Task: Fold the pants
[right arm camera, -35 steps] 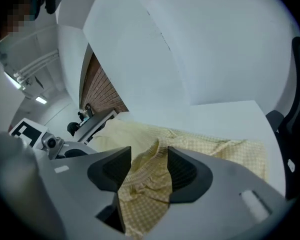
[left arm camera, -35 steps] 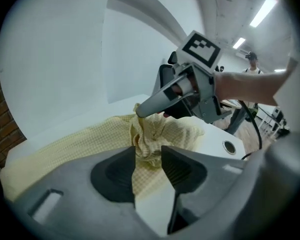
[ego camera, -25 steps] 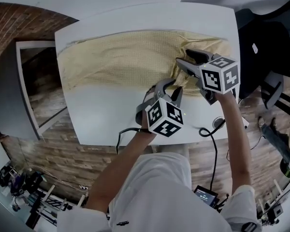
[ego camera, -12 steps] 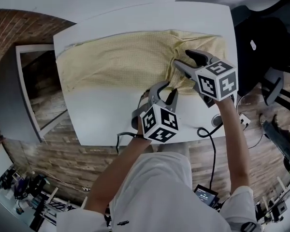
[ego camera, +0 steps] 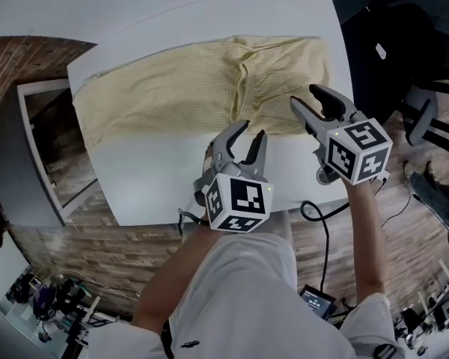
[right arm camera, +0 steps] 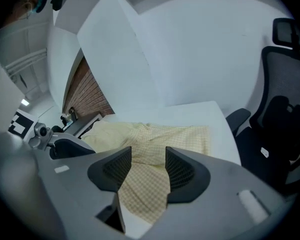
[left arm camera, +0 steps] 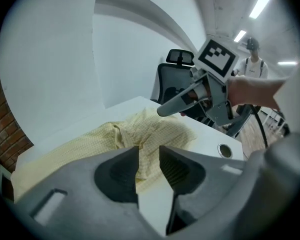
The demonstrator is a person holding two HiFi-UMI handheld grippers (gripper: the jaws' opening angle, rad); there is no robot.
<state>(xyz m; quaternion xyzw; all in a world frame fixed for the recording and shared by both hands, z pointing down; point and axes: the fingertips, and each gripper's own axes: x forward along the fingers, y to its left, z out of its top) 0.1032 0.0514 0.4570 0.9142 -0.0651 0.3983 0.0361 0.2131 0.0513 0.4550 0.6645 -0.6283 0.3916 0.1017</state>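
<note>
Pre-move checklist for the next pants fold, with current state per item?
1. Left gripper empty: ok, jaws apart, have just been opening, nothing between them.
2. Right gripper empty: ok, jaws apart, nothing between them.
3. Pants flat: not ok, bunched ridge near the middle.
4. Pants' left end on the table: cannot tell, it lies at the edge.
5. Cable clear of the pants: ok.

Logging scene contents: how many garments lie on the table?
1. The yellow checked pants lie spread across the far side of the white table; anything folded underneath would be hidden.
</note>
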